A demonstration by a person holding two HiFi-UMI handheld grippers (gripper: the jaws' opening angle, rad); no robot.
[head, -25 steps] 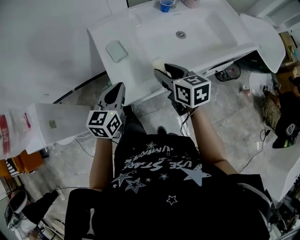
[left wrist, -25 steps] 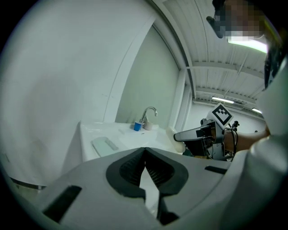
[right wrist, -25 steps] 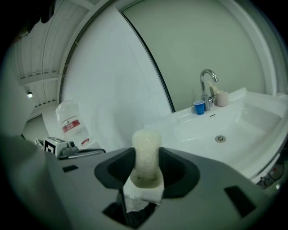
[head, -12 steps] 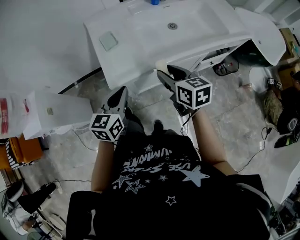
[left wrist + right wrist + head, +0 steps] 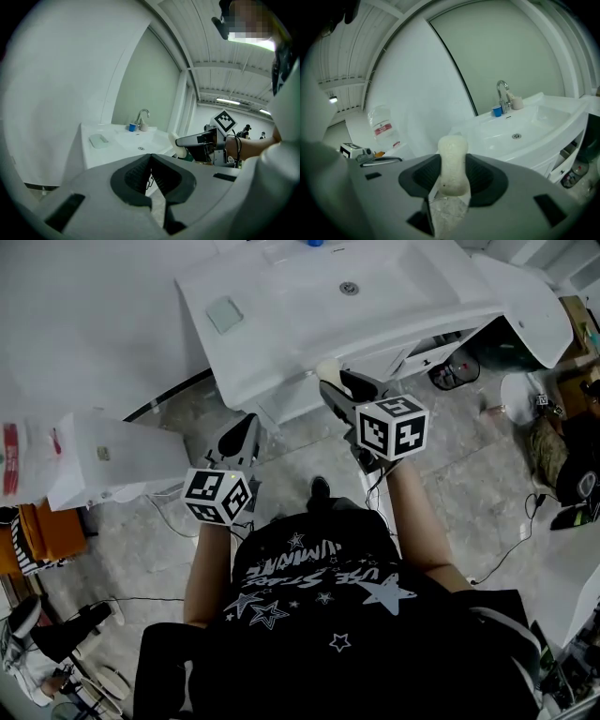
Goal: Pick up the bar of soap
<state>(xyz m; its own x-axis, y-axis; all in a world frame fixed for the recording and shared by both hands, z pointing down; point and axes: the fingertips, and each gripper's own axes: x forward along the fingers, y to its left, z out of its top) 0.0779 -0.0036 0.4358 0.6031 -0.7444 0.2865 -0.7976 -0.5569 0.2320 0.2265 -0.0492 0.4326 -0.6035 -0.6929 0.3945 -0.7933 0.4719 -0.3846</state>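
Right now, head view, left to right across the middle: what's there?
In order: red-labelled bag → white box → left gripper → bar of soap, clamped in the right gripper jaws.

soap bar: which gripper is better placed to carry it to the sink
Right. The right gripper is shut on the soap bar, with the sink just ahead. The left gripper is shut and holds nothing.

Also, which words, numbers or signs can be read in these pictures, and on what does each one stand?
"STAR" and "USE": white print on the black shirt; its other line is unreadable.
Red label on the clear plastic bag: too blurred to read.
Marker cubes: square patterns only, no letters.
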